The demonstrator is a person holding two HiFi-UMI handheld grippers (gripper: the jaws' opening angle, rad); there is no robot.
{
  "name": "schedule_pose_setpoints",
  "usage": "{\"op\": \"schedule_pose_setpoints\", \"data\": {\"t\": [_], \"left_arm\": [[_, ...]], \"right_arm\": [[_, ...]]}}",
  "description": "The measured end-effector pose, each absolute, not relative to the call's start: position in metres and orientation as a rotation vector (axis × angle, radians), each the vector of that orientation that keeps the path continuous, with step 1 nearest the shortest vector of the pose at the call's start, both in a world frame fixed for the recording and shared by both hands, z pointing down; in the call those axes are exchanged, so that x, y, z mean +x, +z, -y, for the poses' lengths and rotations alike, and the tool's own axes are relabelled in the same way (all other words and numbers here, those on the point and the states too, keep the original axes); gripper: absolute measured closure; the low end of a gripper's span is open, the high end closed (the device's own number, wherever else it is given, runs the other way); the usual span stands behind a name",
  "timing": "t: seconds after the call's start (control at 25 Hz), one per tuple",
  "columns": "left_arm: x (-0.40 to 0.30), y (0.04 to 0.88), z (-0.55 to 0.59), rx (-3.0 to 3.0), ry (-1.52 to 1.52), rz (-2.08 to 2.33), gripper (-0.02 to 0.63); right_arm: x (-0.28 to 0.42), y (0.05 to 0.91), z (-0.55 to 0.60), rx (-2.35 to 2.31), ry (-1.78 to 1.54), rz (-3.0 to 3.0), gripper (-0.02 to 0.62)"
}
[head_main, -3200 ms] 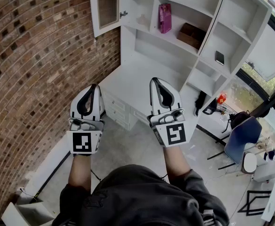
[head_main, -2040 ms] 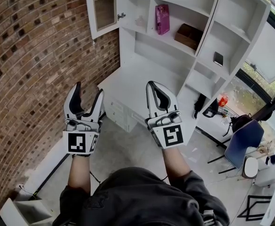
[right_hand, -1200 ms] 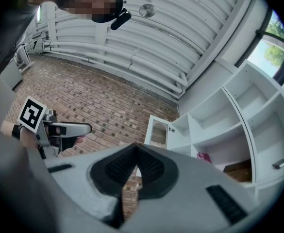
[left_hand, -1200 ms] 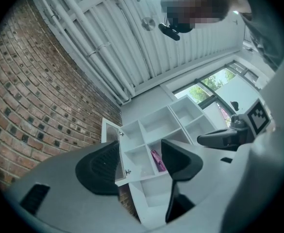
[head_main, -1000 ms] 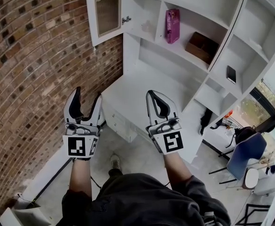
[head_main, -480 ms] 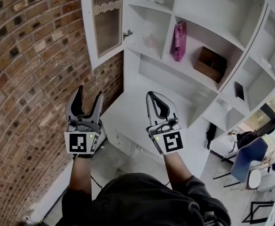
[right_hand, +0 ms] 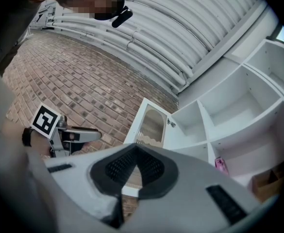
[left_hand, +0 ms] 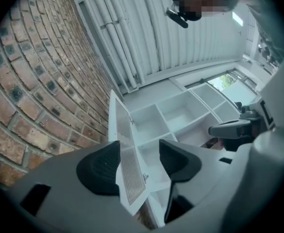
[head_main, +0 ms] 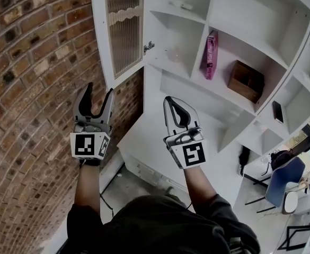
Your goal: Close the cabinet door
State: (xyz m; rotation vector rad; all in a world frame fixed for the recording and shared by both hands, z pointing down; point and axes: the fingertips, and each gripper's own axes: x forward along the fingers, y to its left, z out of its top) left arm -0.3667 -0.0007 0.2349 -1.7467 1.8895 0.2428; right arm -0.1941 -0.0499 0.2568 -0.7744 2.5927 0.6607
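Note:
The white cabinet door (head_main: 124, 28) with a ribbed glass panel stands swung open at the upper left, against the brick wall; its small metal handle (head_main: 148, 47) is on the free edge. My left gripper (head_main: 98, 91) is raised below the door, apart from it. Its jaws are wide and closing, with nothing between them. In the left gripper view the door (left_hand: 127, 159) shows beyond the gap of that gripper (left_hand: 139, 161). My right gripper (head_main: 169, 101) is shut and empty, in front of the lower shelf. The right gripper view shows the door (right_hand: 151, 125) above the closed jaws of that gripper (right_hand: 134, 171).
A brick wall (head_main: 33, 89) runs along the left. The open white shelves hold a pink box (head_main: 210, 54), a brown wooden box (head_main: 246, 81) and a dark flat device (head_main: 277, 111). A white desk top (head_main: 160, 136) lies below; a blue chair (head_main: 282, 187) stands at the right.
Both grippers have risen and come closer to the cabinet, and the door now looms larger. The left jaws opened early on; the right jaws stayed shut.

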Motion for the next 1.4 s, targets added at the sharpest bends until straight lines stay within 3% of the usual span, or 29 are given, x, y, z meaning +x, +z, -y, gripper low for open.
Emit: {"op": "schedule_pose_setpoints", "data": {"t": [0.4, 0.88, 1.12, 1.2, 1.4], "left_arm": [[-0.419, 0.208, 0.074, -1.668, 0.201, -1.940, 0.373], [-0.482, 0.188, 0.149, -1.605, 0.193, -2.041, 0.386], [-0.488, 0.186, 0.170, -1.611, 0.173, -2.040, 0.415], [-0.483, 0.186, 0.172, -1.611, 0.172, -2.027, 0.460], [-0.473, 0.184, 0.169, -1.610, 0.224, -2.020, 0.457]], "right_arm": [[-0.236, 0.233, 0.109, -0.661, 0.695, -2.576, 0.595], [-0.238, 0.227, 0.171, -0.663, 0.681, -2.576, 0.595], [-0.235, 0.234, 0.187, -0.666, 0.661, -2.594, 0.595], [-0.233, 0.236, 0.190, -0.671, 0.654, -2.598, 0.594], [-0.220, 0.239, 0.197, -0.700, 0.633, -2.594, 0.595]]}}
